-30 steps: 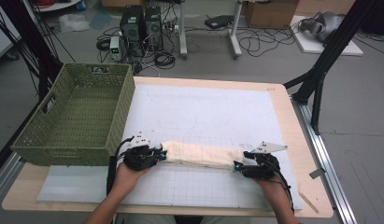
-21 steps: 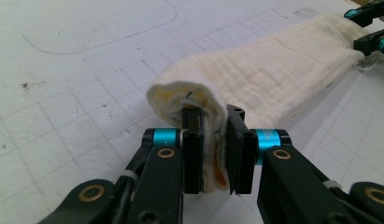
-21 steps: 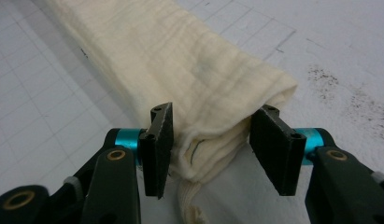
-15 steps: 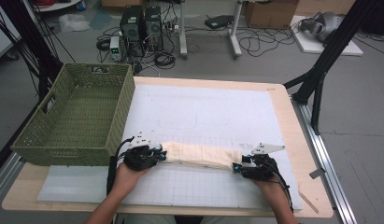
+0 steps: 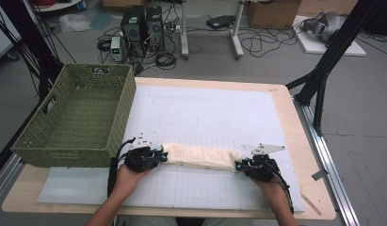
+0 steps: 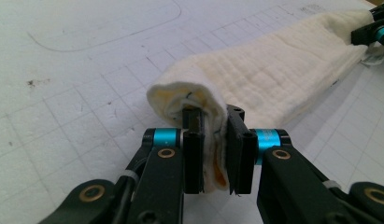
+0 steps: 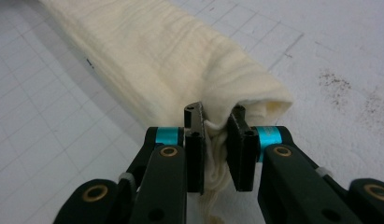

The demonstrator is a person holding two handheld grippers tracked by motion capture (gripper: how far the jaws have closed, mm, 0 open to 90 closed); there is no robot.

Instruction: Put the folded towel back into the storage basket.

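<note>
The rolled cream cloth (image 5: 198, 156) lies on the worktop (image 5: 219, 113) beside the green basket (image 5: 78, 117). The left hand-held gripper (image 6: 213, 144) pinches one end. The right hand-held gripper (image 7: 214, 140) has just been closing and now pinches the other end, likely so both can lift it evenly.

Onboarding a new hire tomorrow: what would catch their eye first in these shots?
First, the long cream folded cloth lying across the near part of the white gridded mat, pinched at each end: the left gripper holds one end and the right gripper, whose fingers have just been closing, the other. Next, the empty green woven basket at the table's left.
</note>
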